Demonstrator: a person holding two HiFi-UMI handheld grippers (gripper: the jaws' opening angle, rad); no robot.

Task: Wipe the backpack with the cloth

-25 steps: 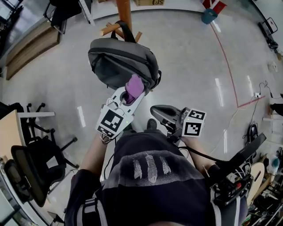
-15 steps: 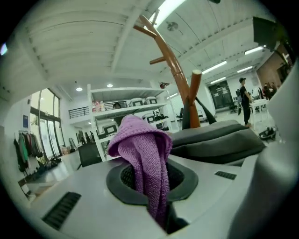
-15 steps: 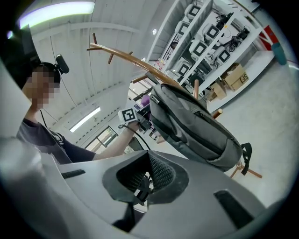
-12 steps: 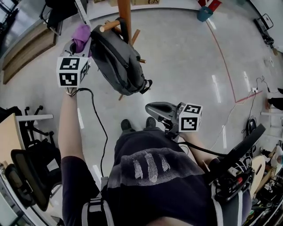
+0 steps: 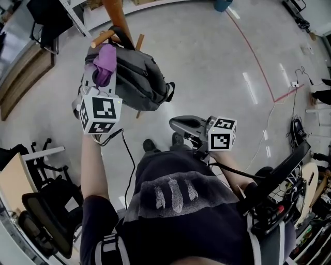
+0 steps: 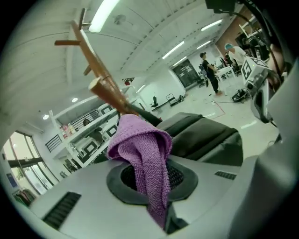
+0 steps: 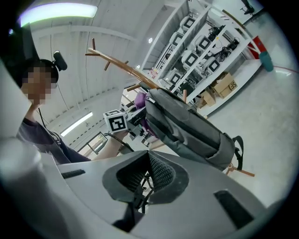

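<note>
A grey backpack (image 5: 139,77) hangs from a wooden coat rack (image 5: 115,13). My left gripper (image 5: 102,72) is raised at the backpack's left side, shut on a purple cloth (image 5: 105,59) that bunches above its tips against the bag's top. In the left gripper view the cloth (image 6: 145,149) is pinched in the gripper (image 6: 156,200), with the backpack (image 6: 205,137) just behind it. My right gripper (image 5: 180,124) hangs low near my body, shut and empty, well apart from the bag. The right gripper view shows that gripper (image 7: 144,186), with the backpack (image 7: 187,128) and the left gripper's marker cube (image 7: 117,122) beyond it.
Black office chairs (image 5: 46,207) stand at the left. A red line (image 5: 258,57) crosses the pale floor on the right, near cables and gear (image 5: 295,140). Shelving (image 7: 201,46) lines the far wall. People (image 6: 208,70) stand far off.
One second ago my left gripper held the cloth at the backpack's lower front. It then swung up to the bag's upper left, and now sits slightly lower beside it. The right gripper has stayed put.
</note>
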